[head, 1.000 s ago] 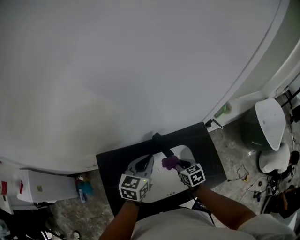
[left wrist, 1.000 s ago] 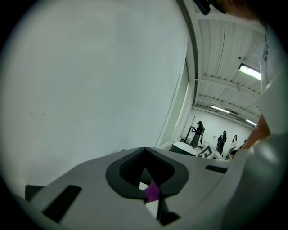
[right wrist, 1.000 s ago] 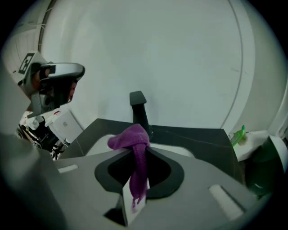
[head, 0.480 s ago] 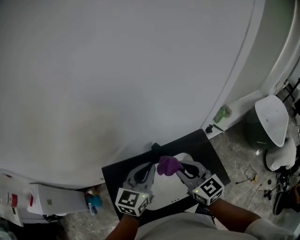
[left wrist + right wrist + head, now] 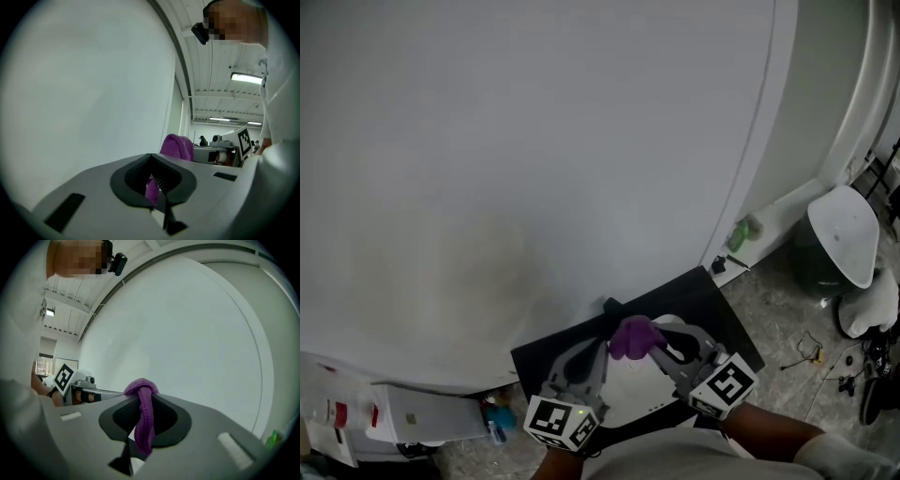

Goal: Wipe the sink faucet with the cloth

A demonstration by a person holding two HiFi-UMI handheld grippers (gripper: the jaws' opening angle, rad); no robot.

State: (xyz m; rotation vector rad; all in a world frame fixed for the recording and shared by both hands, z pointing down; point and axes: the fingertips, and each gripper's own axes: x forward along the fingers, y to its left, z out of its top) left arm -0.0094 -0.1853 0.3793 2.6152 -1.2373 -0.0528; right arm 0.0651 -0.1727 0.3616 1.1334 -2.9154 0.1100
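A purple cloth point(image 5: 634, 337) is bunched between my two grippers above the white sink point(image 5: 630, 386), which is set in a black counter point(image 5: 724, 312). My right gripper point(image 5: 667, 349) is shut on the cloth point(image 5: 142, 414), which loops over its jaws and hangs down through them. My left gripper point(image 5: 598, 351) comes in from the left; a strip of the cloth point(image 5: 151, 189) sits pinched in its narrow jaw gap, with the bunch point(image 5: 177, 146) just beyond. The dark faucet point(image 5: 612, 306) stands at the sink's back edge, just behind the cloth.
A plain pale wall point(image 5: 534, 141) rises directly behind the counter. On the floor to the right are a green bottle point(image 5: 742, 229) and a white-lidded bin point(image 5: 844, 234). A white box point(image 5: 417, 412) and a blue item point(image 5: 495, 411) lie at the lower left.
The cloth, first held at the right gripper alone, now sits between both grippers. The grippers drew back toward me and the left one closed in on the cloth. The head view shifted.
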